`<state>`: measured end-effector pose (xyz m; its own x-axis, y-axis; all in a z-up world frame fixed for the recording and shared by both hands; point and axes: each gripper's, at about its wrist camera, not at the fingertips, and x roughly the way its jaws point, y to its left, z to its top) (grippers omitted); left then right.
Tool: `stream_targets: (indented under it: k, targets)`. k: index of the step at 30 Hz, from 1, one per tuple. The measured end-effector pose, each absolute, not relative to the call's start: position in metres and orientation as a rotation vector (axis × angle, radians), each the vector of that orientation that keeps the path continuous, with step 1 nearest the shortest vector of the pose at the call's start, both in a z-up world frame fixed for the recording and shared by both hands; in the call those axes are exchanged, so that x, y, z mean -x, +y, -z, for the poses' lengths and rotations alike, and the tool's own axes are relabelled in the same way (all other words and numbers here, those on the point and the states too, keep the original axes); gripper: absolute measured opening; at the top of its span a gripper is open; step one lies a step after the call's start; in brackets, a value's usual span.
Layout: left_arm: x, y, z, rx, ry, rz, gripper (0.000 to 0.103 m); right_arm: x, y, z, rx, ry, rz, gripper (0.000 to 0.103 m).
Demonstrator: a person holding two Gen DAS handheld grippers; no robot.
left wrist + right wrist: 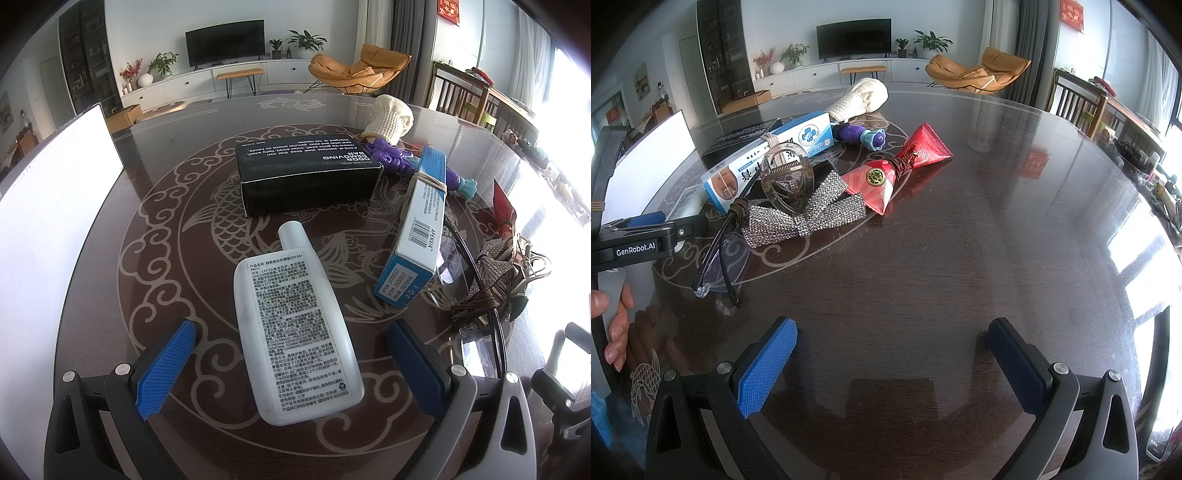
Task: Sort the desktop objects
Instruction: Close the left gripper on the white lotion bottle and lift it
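Left tongs (291, 365) are standing apart, straddling the white bottle (295, 328); right tongs (892, 365) are standing apart over bare bench (960, 258).

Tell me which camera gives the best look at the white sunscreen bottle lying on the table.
The left wrist view. The white sunscreen bottle lies flat in the middle of the picture between the open jaws of the left gripper, printed label up and cap pointing away. In the right wrist view I cannot pick it out; the blue and white box and other clutter fill that side.
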<state>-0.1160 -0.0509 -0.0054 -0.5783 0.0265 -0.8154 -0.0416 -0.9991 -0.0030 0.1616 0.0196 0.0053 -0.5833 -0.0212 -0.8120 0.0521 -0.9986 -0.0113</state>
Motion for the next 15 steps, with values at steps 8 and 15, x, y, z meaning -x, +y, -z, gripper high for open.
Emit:
stream_targets:
  k: [8, 15]
  targets:
    - [0.1158, -0.0509, 0.0053, 1.424, 0.025, -2.757, 0.103, -0.1616, 0.0196, -0.0052, -1.414, 0.053, 2.759, 0.103]
    - [0.1119, -0.0498, 0.0004, 1.360, 0.033, -2.771, 0.060, -0.1616, 0.0197, -0.0050, -1.414, 0.053, 2.759, 0.103]
